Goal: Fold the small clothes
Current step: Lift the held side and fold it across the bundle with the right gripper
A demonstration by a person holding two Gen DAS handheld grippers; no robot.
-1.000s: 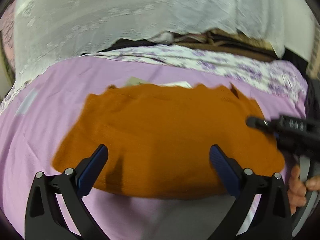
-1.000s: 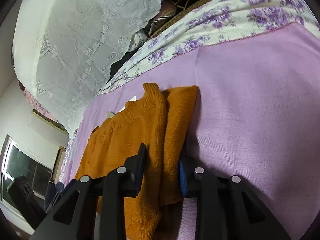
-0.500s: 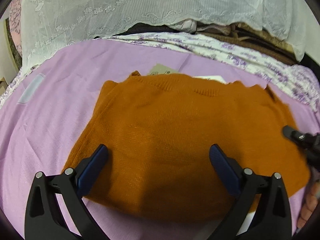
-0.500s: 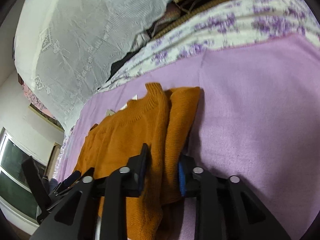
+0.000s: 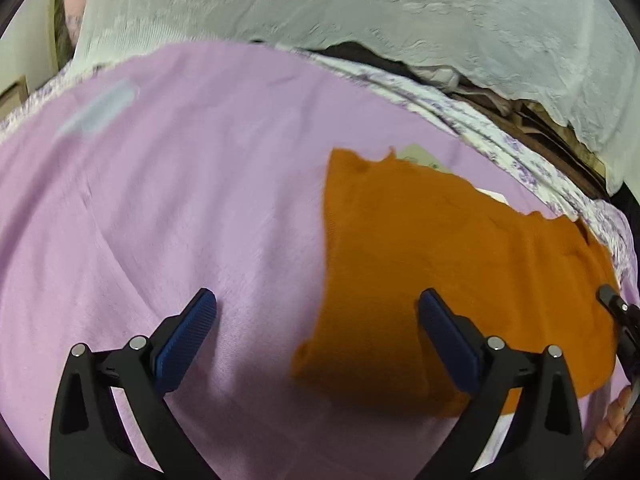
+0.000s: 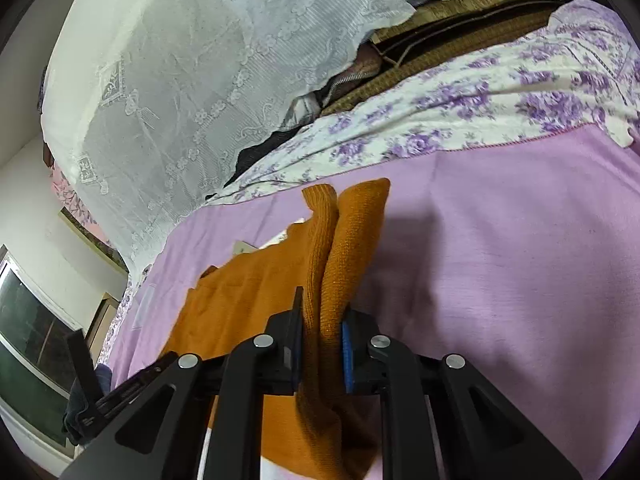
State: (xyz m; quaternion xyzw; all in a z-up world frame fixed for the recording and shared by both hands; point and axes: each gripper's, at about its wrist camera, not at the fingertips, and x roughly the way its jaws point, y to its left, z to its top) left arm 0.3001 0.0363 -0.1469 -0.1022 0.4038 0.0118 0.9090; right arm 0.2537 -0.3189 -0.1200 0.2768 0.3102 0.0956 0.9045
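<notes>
Knitwear first: from the left wrist view, the orange sweater lies flat on the lilac bedspread, toward its right side, with the neckline pointing at the far edge where a floral sheet and a white lace cover begin. The left gripper hovers with its jaws spread wide, holding nothing; one blue pad sits over bare bedspread, the other over the sweater's near left corner. A paper tag peeks out past the collar. From the right wrist view, the right gripper is clamped on a doubled ridge of the sweater's right edge, two thick layers standing between its jaws (the cuff-like ribbed end sticks up beyond). Trouble could come from that pinch: the bulky knit may slide out if pulled quickly, or the lower layer may drag along and bunch the body instead of folding cleanly. With the left gripper off the cloth, nothing pins the opposite side, so the whole garment could shift across the smooth bedspread
</notes>
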